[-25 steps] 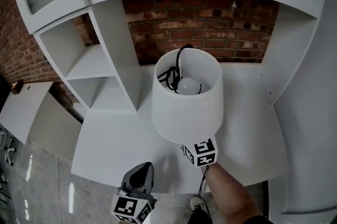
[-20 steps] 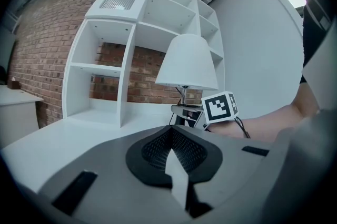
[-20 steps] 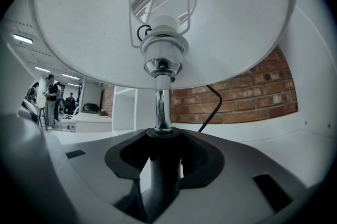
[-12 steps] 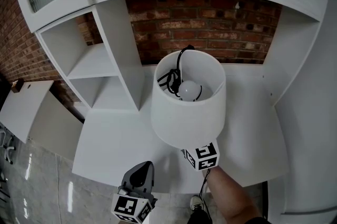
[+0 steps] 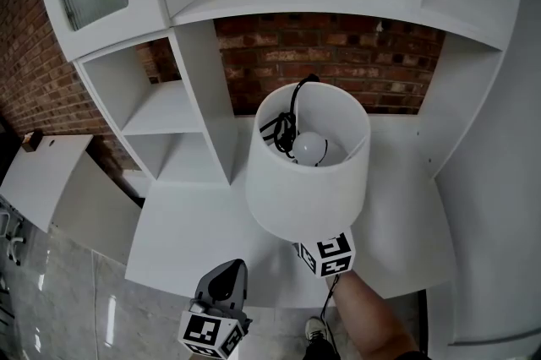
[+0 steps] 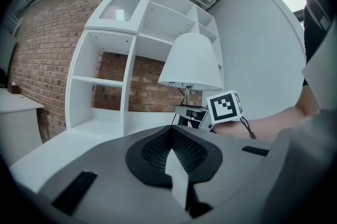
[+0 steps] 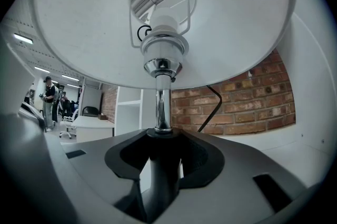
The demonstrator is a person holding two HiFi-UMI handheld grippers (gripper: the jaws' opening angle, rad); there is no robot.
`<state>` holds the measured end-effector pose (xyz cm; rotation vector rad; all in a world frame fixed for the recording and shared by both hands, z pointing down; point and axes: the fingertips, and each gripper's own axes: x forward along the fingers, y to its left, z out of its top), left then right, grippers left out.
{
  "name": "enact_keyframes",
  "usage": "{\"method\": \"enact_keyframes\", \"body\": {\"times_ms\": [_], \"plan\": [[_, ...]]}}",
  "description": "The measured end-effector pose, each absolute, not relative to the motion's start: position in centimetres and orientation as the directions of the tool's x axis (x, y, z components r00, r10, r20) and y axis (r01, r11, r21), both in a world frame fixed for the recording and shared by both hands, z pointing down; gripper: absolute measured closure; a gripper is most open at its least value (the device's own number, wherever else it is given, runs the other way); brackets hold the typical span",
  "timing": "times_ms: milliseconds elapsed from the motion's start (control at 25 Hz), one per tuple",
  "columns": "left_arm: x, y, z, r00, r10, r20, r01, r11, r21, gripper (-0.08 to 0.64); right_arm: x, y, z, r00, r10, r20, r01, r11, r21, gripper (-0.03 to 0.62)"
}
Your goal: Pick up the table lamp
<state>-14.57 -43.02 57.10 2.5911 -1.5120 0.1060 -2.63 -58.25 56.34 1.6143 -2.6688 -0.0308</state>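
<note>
Glossy chrome lamp stem (image 7: 161, 107), matt shade (image 5: 304, 181)

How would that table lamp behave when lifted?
Probably top-heavy: the table lamp has a wide shade on a thin stem above the jaws of the right gripper, so it may sway. The bulb looks fragile; the loose cord could snag.

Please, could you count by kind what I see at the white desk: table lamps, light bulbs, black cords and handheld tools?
White-shaded table lamp with chrome stem: 1
Round white light bulb: 1
Black power cord: 1
Grey handheld tool: 2 (left tool, right tool)
Total: 5
</note>
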Motion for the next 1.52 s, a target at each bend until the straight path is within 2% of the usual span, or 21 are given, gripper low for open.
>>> {"method": "enact_keyframes", "body": {"times_ms": [240, 720, 1200, 1520], "plan": [[-16.1, -41.5, 55.2, 0.501, -0.861, 0.083, -0.865, -0.5, 0.033, 0.562, -3.1, -56.0, 53.6, -0.454, -0.891, 0.013, -0.891, 0.454, 0.031, 0.43], [-17.9, -36.8, 48.6, 0.513, -0.855, 0.078, -0.858, -0.506, 0.087, 0.563, -4.8, -49.0, 46.6, -0.446, -0.895, 0.014, -0.894, 0.446, 0.049, 0.43], [-21.2, -30.4, 43.9, 0.547, -0.837, 0.008, -0.837, -0.546, 0.041, 0.561, -6.2, -40.5, 42.4, -0.391, -0.92, 0.005, -0.92, 0.391, 0.017, 0.43], [-21.9, -26.1, 42.4, 0.578, -0.816, 0.009, -0.815, -0.578, 0.04, 0.563, -6.7, -34.8, 40.3, -0.366, -0.931, 0.009, -0.93, 0.366, 0.029, 0.43]]}}
